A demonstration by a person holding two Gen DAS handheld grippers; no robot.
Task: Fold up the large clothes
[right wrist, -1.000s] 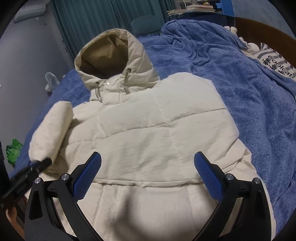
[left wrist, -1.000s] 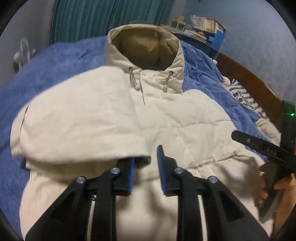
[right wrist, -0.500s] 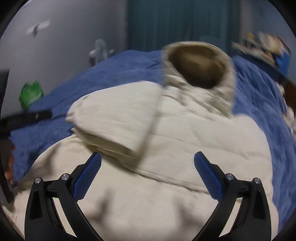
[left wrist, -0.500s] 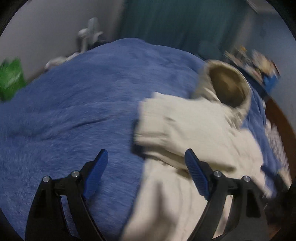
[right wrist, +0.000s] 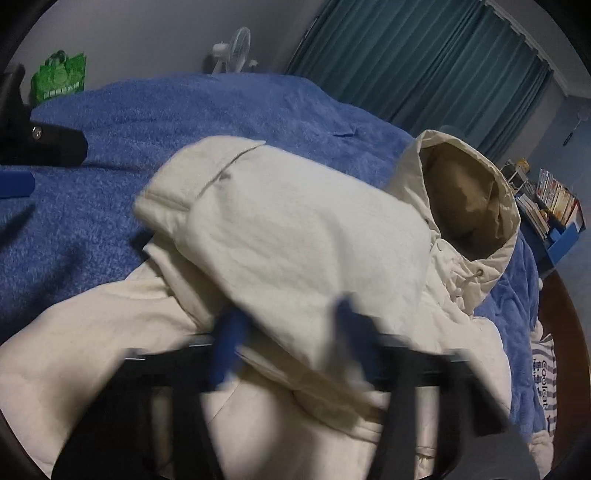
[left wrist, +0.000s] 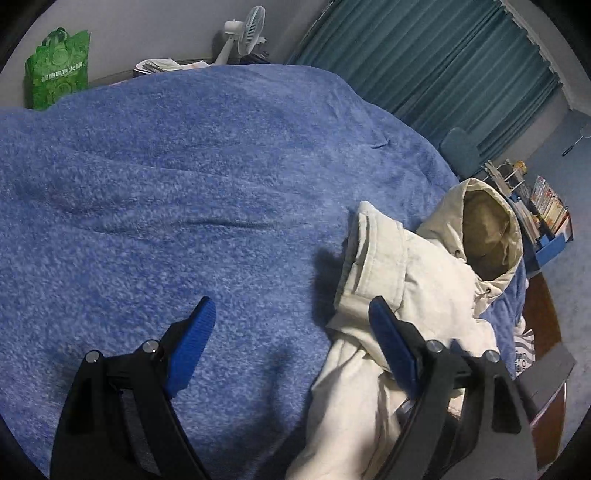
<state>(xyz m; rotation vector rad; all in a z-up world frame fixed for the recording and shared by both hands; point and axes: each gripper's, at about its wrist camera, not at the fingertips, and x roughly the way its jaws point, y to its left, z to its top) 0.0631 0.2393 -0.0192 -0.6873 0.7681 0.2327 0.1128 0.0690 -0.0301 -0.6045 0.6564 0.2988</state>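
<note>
left gripper wide, jacket at its right | right gripper closing over folded sleeve

A fluffy blue blanket covers the bed and fills most of both views. Along the top right hang pleated teal curtains. At upper left, a green plastic shopping bag sits against the pale grey wall, with a white pedestal fan near top centre. At right, a blue rack of books stands by the dark wooden bed frame. Lighting is dim.
</note>
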